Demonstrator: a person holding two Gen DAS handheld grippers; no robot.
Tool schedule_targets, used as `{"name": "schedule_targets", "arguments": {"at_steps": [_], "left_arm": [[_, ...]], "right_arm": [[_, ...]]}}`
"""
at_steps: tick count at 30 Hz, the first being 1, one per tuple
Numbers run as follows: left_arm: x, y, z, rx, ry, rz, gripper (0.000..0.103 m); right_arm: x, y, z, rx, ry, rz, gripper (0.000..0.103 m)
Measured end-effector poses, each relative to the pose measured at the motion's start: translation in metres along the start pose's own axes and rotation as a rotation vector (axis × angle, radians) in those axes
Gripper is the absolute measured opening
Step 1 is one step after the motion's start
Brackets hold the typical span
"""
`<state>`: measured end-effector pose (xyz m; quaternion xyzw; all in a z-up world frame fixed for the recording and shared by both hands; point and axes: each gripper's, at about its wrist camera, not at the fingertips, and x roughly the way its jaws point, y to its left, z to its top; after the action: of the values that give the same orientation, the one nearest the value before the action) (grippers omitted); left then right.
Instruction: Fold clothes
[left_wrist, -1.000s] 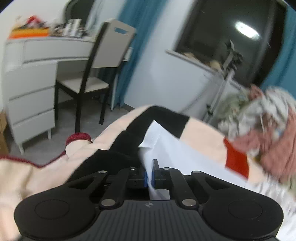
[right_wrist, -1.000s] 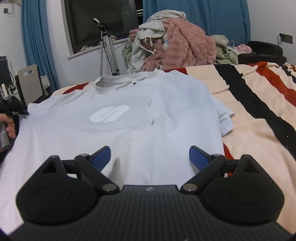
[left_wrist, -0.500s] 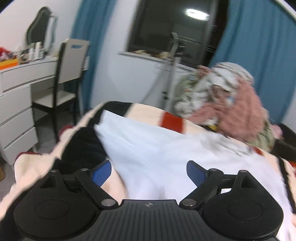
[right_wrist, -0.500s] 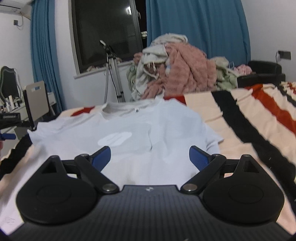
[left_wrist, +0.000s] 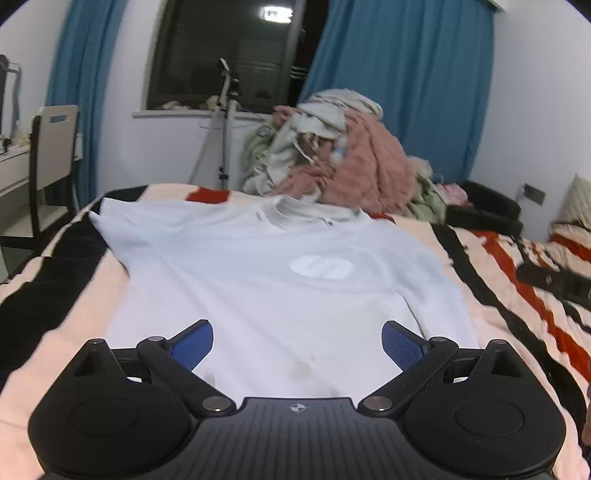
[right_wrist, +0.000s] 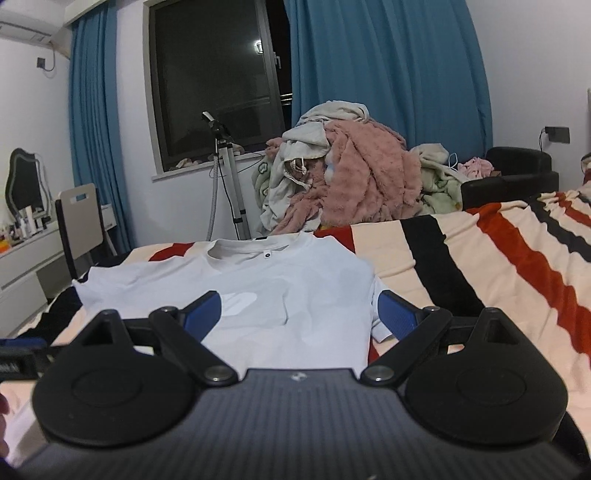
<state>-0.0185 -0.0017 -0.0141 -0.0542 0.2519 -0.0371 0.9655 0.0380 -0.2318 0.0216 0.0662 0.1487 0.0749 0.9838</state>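
- White T-shirt (left_wrist: 266, 280) lay flat, front up, on striped blanket (left_wrist: 517, 295) covering the bed; collar (right_wrist: 255, 253) pointed toward window end, pale oval logo (left_wrist: 320, 266) on chest.
- Shirt's sleeve (right_wrist: 380, 321) stuck out on R side in R wrist view, resting on blanket.
- L gripper (left_wrist: 297, 343): fingers spread wide, holding nothing; blue pads (left_wrist: 192, 345) hovered over shirt's lower hem area. Contact w/ fabric couldn't be judged.
- R gripper (right_wrist: 299, 312): also released, jaws apart, nothing between them; sat above shirt's lower part, pads either side of torso.
- Part of L gripper body seen at far L edge of R wrist view.
- Heap of clothes (right_wrist: 343, 177) (pink fuzzy + beige items) piled beyond collar, apart from shirt.
- Tripod (right_wrist: 227, 184) stood by window wall; chair (right_wrist: 79, 225) near desk at L.
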Motion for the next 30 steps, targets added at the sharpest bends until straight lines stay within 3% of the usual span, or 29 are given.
{"name": "schedule_targets", "arguments": {"at_steps": [3, 6, 7, 8, 9, 15, 20, 27, 28, 29, 30], "left_arm": [[-0.003, 0.001, -0.002, -0.008, -0.012, -0.016, 0.099], [-0.006, 0.002, -0.004, -0.015, -0.025, -0.031, 0.099], [-0.007, 0.004, -0.004, -0.019, -0.026, -0.034, 0.099], [-0.005, 0.006, -0.003, -0.025, -0.024, -0.034, 0.099], [-0.003, 0.007, -0.002, -0.030, -0.019, -0.032, 0.099], [0.011, 0.010, -0.005, -0.042, 0.021, -0.015, 0.099], [0.025, 0.009, -0.007, -0.045, 0.053, -0.029, 0.099], [0.048, 0.007, -0.008, -0.062, 0.062, -0.060, 0.099], [0.051, 0.007, -0.008, -0.066, 0.065, -0.064, 0.099], [0.054, 0.007, -0.008, -0.070, 0.068, -0.068, 0.099], [0.057, 0.007, -0.008, -0.074, 0.071, -0.072, 0.099]], "right_arm": [[-0.002, -0.003, 0.004, 0.002, -0.012, -0.009, 0.093], [0.003, -0.023, 0.009, 0.105, -0.003, -0.014, 0.092], [0.008, -0.036, 0.010, 0.169, 0.006, -0.019, 0.089], [0.013, -0.048, 0.012, 0.228, 0.015, -0.024, 0.076], [0.019, -0.060, 0.011, 0.280, 0.024, -0.033, 0.071], [0.090, -0.139, -0.018, 0.591, 0.119, -0.087, 0.059], [0.147, -0.174, -0.057, 0.766, 0.194, -0.037, 0.047], [0.208, -0.183, -0.071, 0.812, 0.166, 0.054, 0.046], [0.215, -0.184, -0.070, 0.812, 0.167, 0.066, 0.038], [0.223, -0.182, -0.069, 0.803, 0.171, 0.080, 0.021], [0.230, -0.180, -0.066, 0.781, 0.181, 0.090, 0.014]]}}
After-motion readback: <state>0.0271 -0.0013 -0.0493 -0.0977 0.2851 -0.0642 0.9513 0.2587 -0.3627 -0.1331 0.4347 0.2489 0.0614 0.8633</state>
